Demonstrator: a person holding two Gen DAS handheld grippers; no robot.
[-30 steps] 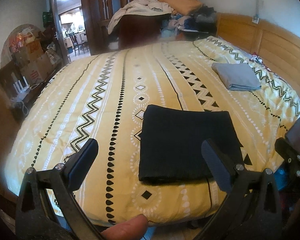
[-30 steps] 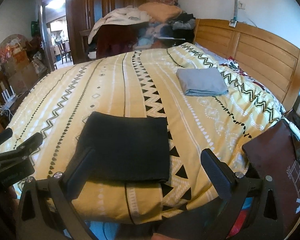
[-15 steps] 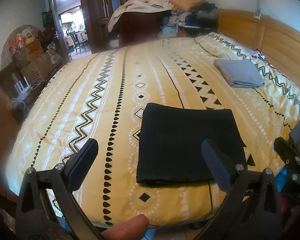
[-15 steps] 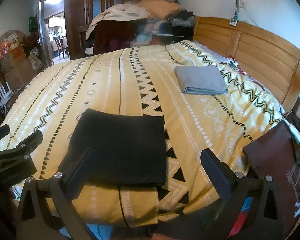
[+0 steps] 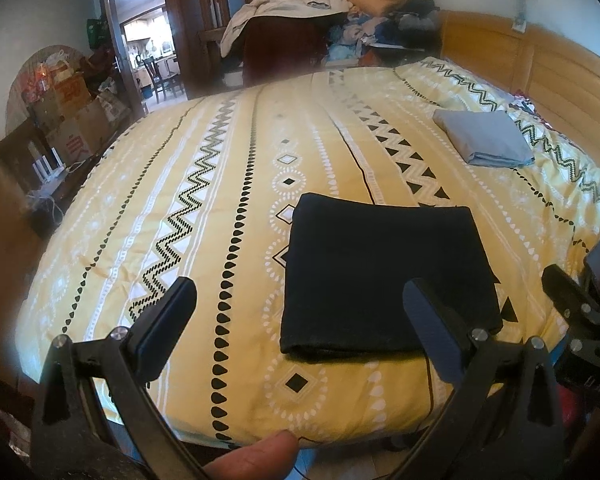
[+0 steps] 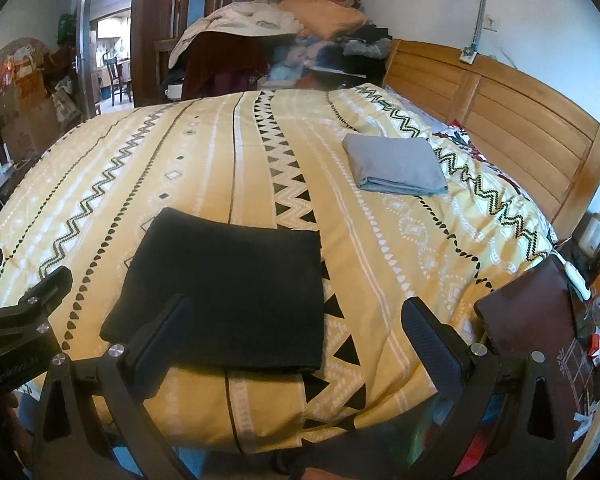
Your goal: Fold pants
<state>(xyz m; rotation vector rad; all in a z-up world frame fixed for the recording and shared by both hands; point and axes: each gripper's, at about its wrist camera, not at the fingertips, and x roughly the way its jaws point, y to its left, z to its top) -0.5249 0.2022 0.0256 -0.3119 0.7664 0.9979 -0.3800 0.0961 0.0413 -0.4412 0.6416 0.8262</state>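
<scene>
Black pants [image 5: 384,276] [image 6: 228,288] lie folded into a flat rectangle on the yellow patterned bedspread [image 5: 220,184] [image 6: 400,240], near the bed's front edge. My left gripper [image 5: 296,320] hangs open in front of the bed, its right finger [image 5: 432,328] over the pants' near right corner, nothing between the pads. My right gripper [image 6: 296,332] is open too, its left finger [image 6: 156,344] over the pants' near edge. Neither touches the cloth. The right gripper's tip shows at the right edge of the left wrist view, and the left gripper's at the left edge of the right wrist view.
A folded grey garment [image 5: 484,140] [image 6: 396,164] lies farther back right, near the wooden headboard [image 6: 500,120]. Piled clothes [image 5: 320,12] stand behind the bed. Boxes [image 5: 68,112] and an open doorway are at the left. A dark nightstand [image 6: 540,320] sits at the right.
Both grippers have drawn back and risen slightly from the bed; the folded pants stay where they were.
</scene>
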